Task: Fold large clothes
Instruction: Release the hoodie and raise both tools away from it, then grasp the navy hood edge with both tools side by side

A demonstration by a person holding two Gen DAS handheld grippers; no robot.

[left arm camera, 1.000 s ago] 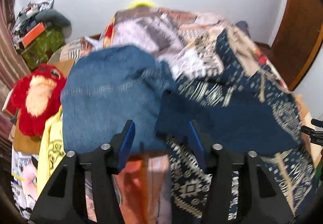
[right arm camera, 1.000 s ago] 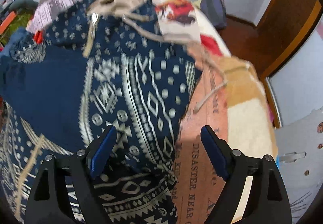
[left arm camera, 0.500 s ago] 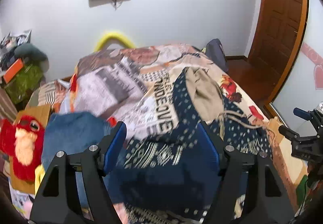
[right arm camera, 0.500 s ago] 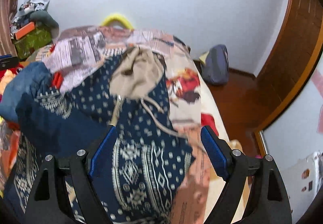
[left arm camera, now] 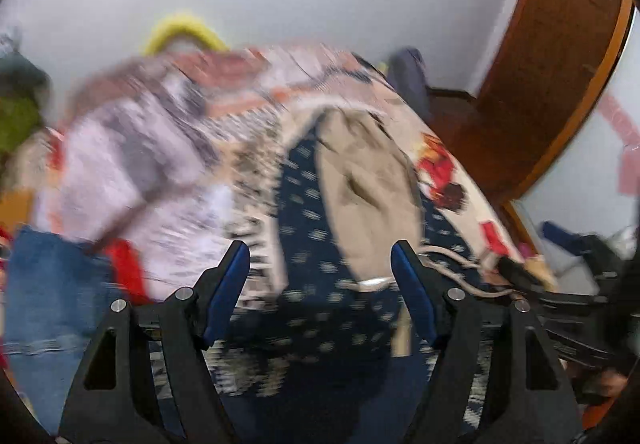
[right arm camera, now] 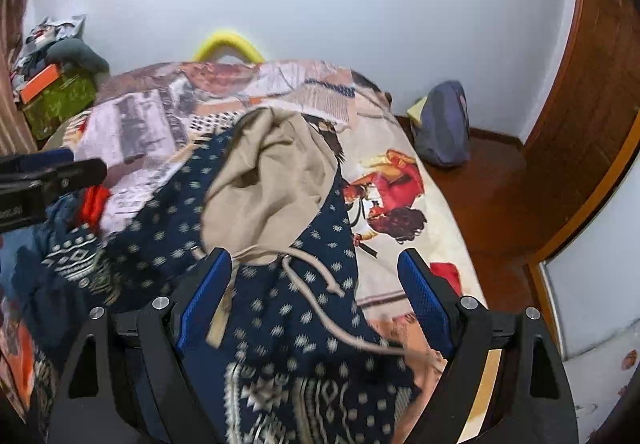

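Navy patterned hoodie (right arm camera: 280, 308) lies crumpled on the bed (right arm camera: 404, 244), over the printed bedspread, hood end toward the far wall. Beige hood lining (right arm camera: 272, 183) is turned outward and bunched; beige drawcords (right arm camera: 320, 284) trail loose across the chest panel, one running toward the right edge of the mattress. Body and hem spread toward the cameras, partly under both tools.

Left gripper (left arm camera: 320, 276): fingers apart, nothing between the pads, hovering over the garment's upper body. View heavily motion-blurred; detail on the cloth is poor. Right gripper (right arm camera: 314, 280): fingers wide apart, empty, poised above the drawcord area just below the hood. Left tool shows at the left edge of the right view.

Handling judgement: thick knit or fleece, soft and floppy, with some weight; it will sag and drape, not hold a line. Not slippery, not fragile. Cords and hood will dangle and snag if left loose. Best purchase looks to be the doubled fabric at shoulder seams or at the hem corners, one tool per side, pinching through both layers so the front does not peel away. Sleeves cannot be located with certainty in the heap.

Blue denim garment (left arm camera: 52, 304) sits at the left bed edge, touching the hoodie's flank. Backpack (right arm camera: 440, 127) on the floor by the wall.
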